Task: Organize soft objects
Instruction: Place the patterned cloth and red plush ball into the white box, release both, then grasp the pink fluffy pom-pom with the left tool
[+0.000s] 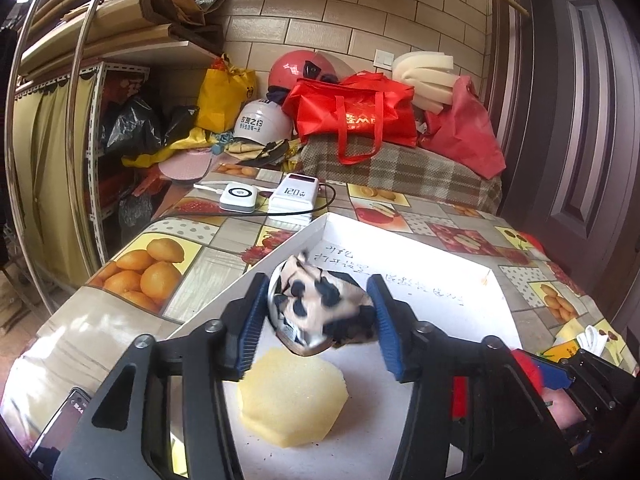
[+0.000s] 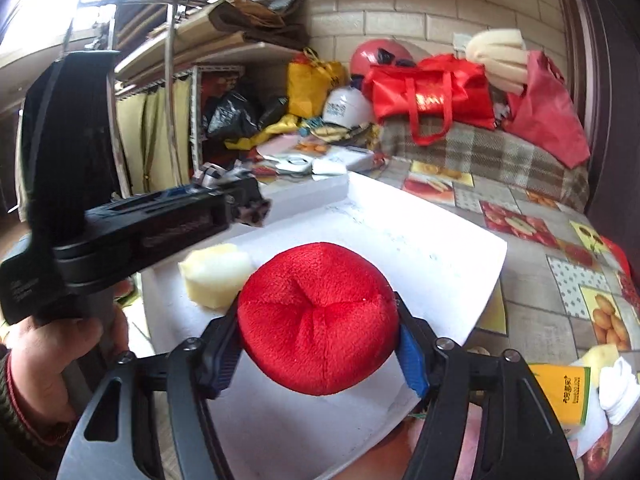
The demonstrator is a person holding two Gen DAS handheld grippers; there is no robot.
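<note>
My left gripper (image 1: 320, 324) has its blue pads (image 1: 252, 320) spread w/ the spotted black-and-white cloth toy (image 1: 316, 308) sitting between them; I see a gap each side, so I read it as let go, dropping over the white tray (image 1: 420, 248), just beyond the yellow sponge (image 1: 294, 396) that already lies on the tray floor. My right gripper (image 2: 320, 340) has the red plush ball (image 2: 318, 318) between its fingers (image 2: 412, 360), the plush touching both sides; whether they still squeeze or have just slackened I can't tell, looks loose-ish. Ball is low over the near part of the tray, right of the sponge. Step in hand, I'd say: dropping both soft items into the tray. Next move calls for spreading the right fingers fully, then backing both grippers up and out w/o dragging fabric along. Room: tray middle and far half are bare, plenty of space. Tray's raised left wall is close to my left pad, and the two grippers are near each other, so I'd pull them apart, not across. Power bank (image 1: 294, 196) and cable sit beyond the far corner, well clear.
</note>
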